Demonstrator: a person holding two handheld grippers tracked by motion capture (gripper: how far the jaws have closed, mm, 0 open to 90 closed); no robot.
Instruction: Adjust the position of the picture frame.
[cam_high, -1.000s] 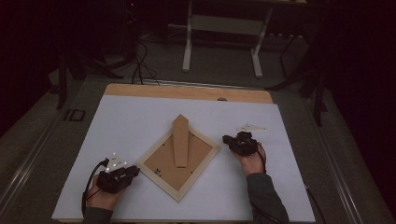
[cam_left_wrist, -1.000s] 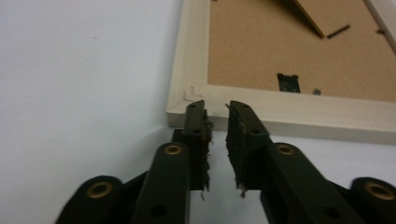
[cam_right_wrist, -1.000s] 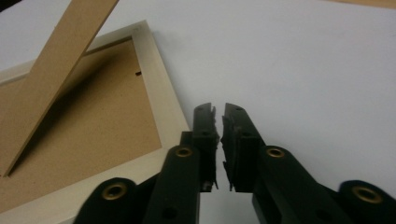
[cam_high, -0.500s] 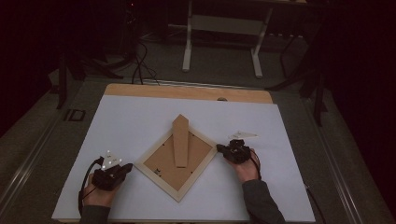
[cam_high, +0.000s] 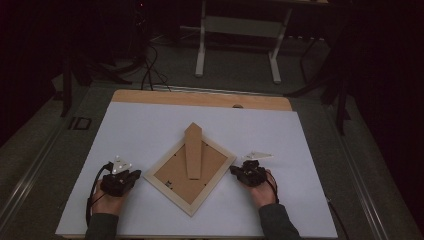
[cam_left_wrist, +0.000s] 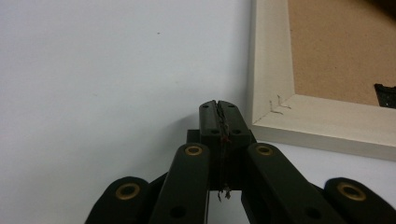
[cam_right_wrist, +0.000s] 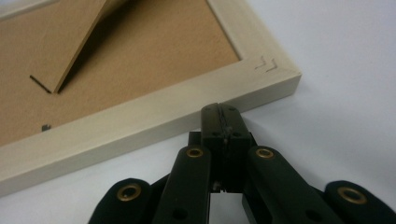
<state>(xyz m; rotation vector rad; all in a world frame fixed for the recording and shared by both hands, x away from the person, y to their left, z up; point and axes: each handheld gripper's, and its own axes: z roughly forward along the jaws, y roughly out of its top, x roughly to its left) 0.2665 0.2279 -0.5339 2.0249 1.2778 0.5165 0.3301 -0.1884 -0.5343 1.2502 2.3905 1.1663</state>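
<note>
A wooden picture frame (cam_high: 190, 172) was laid face-down on the white table sheet (cam_high: 150, 125), turned like a diamond, with its brown backing board up and the cardboard easel stand (cam_high: 193, 150) pointing away from the person. Everything else is placed relative to that frame.

The left gripper (cam_high: 134, 176) was parked just beside the frame's left corner, held low over the sheet by the left hand (cam_high: 111, 199). In the left gripper view its jaws were seen pressed together with nothing between them, tips (cam_left_wrist: 218, 108) right next to the pale frame corner (cam_left_wrist: 273, 105); whether they actually touched the wood couldn't be made out.

The right gripper (cam_high: 234, 171) was brought up against the frame's right corner, held by the right hand (cam_high: 261, 189). In the right gripper view its jaws were also seen pinched together on nothing, tips (cam_right_wrist: 220, 110) right at the outer edge of the frame rail (cam_right_wrist: 154, 122), looking like contact but not 100% clear.

A small pale triangular piece (cam_high: 258, 155) was left lying on the sheet just beyond the right gripper, off the frame's right side
</note>
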